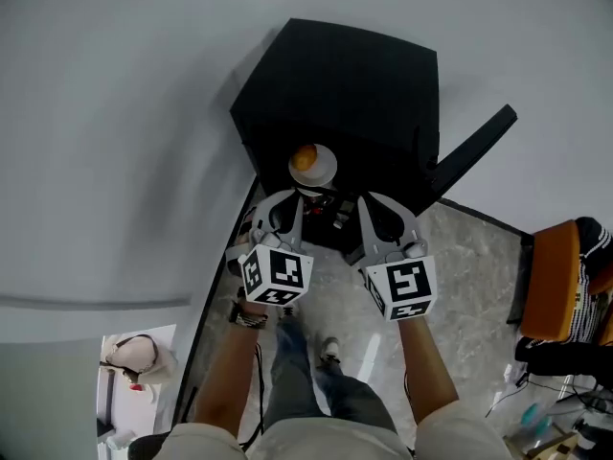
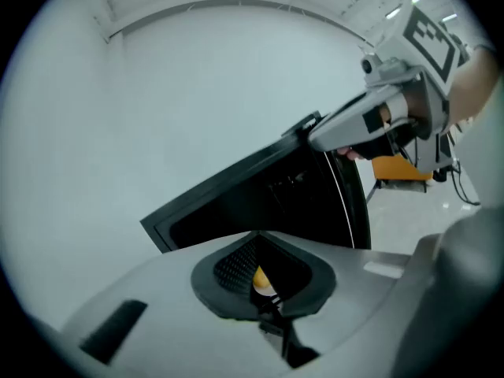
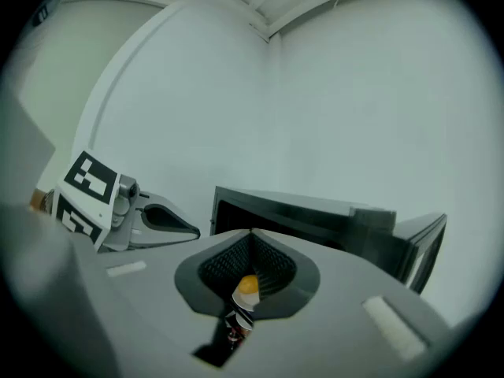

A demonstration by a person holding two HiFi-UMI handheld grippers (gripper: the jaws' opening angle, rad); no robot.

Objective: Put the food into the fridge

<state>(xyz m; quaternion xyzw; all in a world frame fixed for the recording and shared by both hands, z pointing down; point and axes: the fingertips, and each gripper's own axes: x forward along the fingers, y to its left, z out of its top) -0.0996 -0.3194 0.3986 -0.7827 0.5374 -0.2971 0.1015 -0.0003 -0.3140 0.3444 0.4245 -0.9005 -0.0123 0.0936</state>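
Observation:
A small black fridge (image 1: pixel 345 75) stands against the white wall, its door (image 1: pixel 474 147) swung open to the right. A white plate (image 1: pixel 313 166) with an orange piece of food (image 1: pixel 305 158) hangs in front of the fridge's opening. My left gripper (image 1: pixel 303 193) is shut, its tips meeting at the plate's near rim. In the left gripper view the plate (image 2: pixel 264 284) shows just past the shut left gripper (image 2: pixel 266 305). My right gripper (image 1: pixel 352 209) is shut close beside the left one. The right gripper view shows the plate (image 3: pixel 246 291) beyond the right gripper (image 3: pixel 236 313). Whether the right one grips anything is hidden.
An orange chair (image 1: pixel 560 276) draped with clothing stands on the marble floor at the right. A white surface with small items (image 1: pixel 134 357) is at the lower left. The person's legs and shoes (image 1: pixel 329 351) are below the grippers. The wall runs along the left.

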